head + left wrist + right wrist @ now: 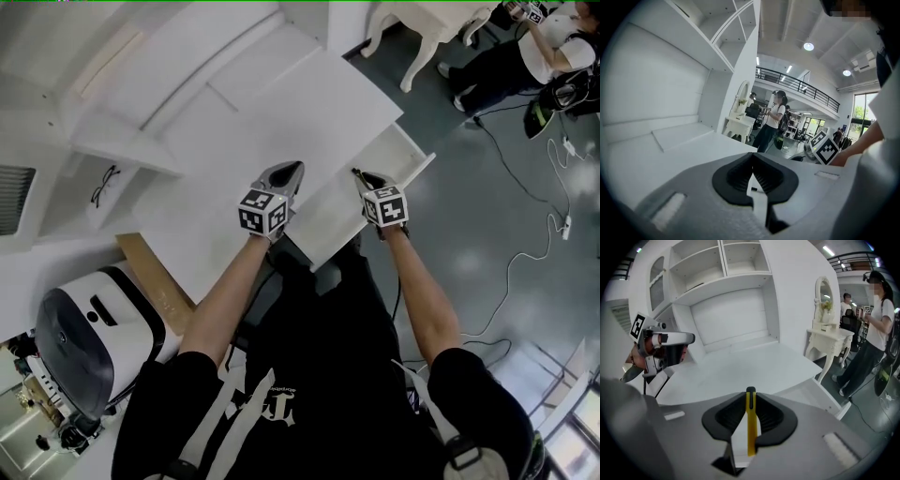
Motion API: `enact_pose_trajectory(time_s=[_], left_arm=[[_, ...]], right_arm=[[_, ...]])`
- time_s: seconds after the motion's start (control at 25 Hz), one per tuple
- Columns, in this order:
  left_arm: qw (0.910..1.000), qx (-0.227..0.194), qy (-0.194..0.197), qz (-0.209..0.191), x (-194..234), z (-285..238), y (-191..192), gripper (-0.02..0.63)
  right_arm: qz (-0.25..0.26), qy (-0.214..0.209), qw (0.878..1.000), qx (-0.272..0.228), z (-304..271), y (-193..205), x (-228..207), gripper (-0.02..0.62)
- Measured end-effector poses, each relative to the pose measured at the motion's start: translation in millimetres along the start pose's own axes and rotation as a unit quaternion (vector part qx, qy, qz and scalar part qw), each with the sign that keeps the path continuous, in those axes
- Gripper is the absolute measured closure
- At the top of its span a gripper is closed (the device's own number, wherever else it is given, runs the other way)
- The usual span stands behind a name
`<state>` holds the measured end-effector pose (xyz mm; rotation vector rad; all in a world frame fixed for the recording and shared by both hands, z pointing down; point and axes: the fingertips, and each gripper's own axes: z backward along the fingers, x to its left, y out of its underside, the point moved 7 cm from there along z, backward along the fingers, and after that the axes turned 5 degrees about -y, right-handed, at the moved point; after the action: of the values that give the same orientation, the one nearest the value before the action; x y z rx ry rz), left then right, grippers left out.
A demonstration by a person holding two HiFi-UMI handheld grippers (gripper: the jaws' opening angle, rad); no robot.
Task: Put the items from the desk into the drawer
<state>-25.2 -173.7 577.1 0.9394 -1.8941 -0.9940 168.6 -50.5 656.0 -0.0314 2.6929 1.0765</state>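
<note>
- Step in hand: the yellow pen [750, 425] is held lengthwise between the pads of the right gripper [750, 401]; the jaws are set narrow and pressed on the pen's barrel, with its dark capped end projecting past the tips.
- Location of the pen: in the head view the right gripper is seen above the drawer [413, 156], which is pulled out from the front of the desk [262, 122]; the pen is judged to be carried above the drawer and not yet laid in it.
- Left gripper [753, 165]: the pads are brought together at the tips and nothing is seen between them; it is held over the front edge of the desk, just beside the drawer, and is judged to be idle.
- Done so far: the drawer is already open; the desk top is shown bare in all three views, so the other loose items are judged to be stowed; the visible part of the drawer's floor appears white and plain, and the rest is hidden by the grippers and arms, so its contents cannot be confirmed.
- Left to do: the pen is to be lowered into the drawer and released; a pair of glasses [105, 185] is seen on a side shelf [127, 150] at the left; whether it belongs to the task cannot be told; closing the drawer may be required afterwards.
</note>
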Motion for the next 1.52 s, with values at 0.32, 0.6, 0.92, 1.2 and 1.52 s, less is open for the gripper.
enact_pose_trajectory(time_s=[0.32,0.6,0.92,1.2,1.52], left_arm=[[0.9995,0.026,-0.002,0.018,6,-1,33,0.601],[0.9987,0.035,-0.021,0.031,20,13,49,0.601],[0.9978,0.038,-0.035,0.041,30,26,59,0.601],[0.9974,0.029,-0.048,0.046,35,33,56,0.601],[0.9976,0.012,-0.053,0.042,29,40,38,0.601]], right_arm=[[-0.029,-0.017,0.998,0.059,-35,47,-3,0.526],[-0.038,-0.020,0.996,0.073,-52,58,-3,0.526],[-0.042,-0.017,0.996,0.080,-64,61,-2,0.531],[-0.046,-0.020,0.996,0.073,-58,59,2,0.531],[-0.030,-0.020,0.998,0.042,-40,29,1,0.534]])
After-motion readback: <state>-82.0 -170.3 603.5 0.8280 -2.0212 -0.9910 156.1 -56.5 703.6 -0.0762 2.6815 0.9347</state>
